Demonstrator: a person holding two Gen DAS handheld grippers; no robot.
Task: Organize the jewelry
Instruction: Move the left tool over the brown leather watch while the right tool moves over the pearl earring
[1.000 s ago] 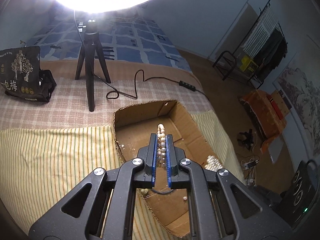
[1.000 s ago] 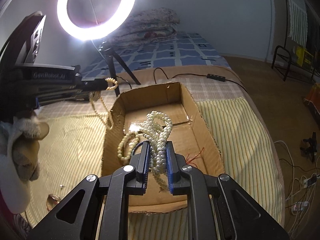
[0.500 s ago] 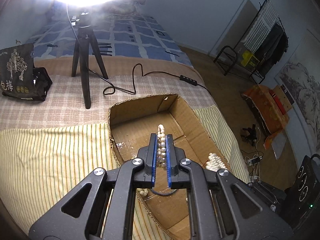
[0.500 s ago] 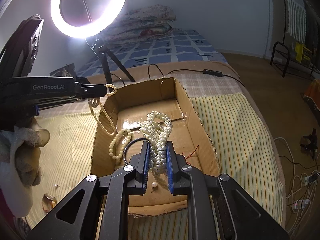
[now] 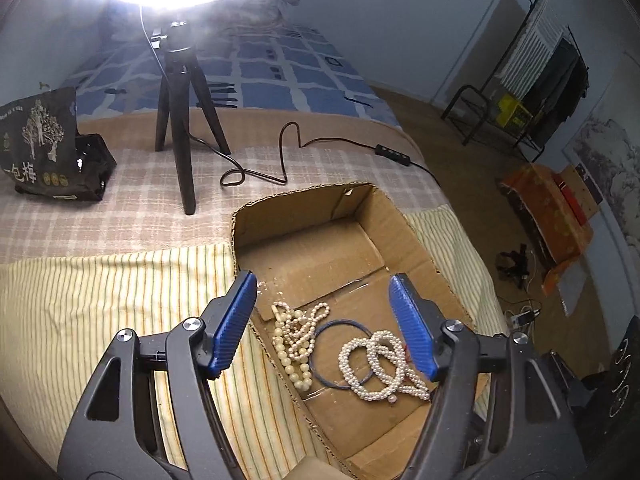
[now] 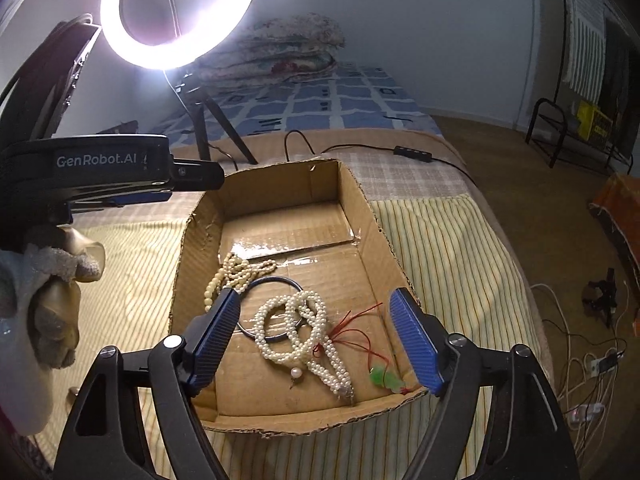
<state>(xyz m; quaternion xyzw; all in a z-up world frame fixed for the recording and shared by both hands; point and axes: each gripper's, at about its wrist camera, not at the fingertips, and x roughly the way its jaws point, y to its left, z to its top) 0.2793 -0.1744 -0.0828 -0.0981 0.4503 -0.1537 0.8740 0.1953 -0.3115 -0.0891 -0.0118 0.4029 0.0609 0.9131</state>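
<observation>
An open cardboard box (image 5: 400, 216) (image 6: 360, 196) lies on the bed. Inside lie a cream bead strand (image 5: 294, 340) (image 6: 232, 272), a white pearl necklace (image 5: 378, 364) (image 6: 308, 328), a dark blue ring (image 5: 340, 354) (image 6: 276, 308) and a green pendant on red cord (image 6: 386, 378). My left gripper (image 5: 324, 320) is open and empty above the box's near left. It shows from the side in the right wrist view (image 6: 120, 176). My right gripper (image 6: 316, 340) is open and empty above the pearl necklace.
A ring light on a black tripod (image 5: 180, 120) (image 6: 176, 12) stands behind the box, its cable and switch (image 5: 392, 154) trailing right. A dark snack bag (image 5: 44, 152) sits at far left. Striped cloth (image 5: 100, 312) surrounds the box. The bed's right edge drops to a cluttered floor.
Both grippers have opened. The cream strand dropped from the left gripper and the pearl necklace from the right; both now lie in the box.
</observation>
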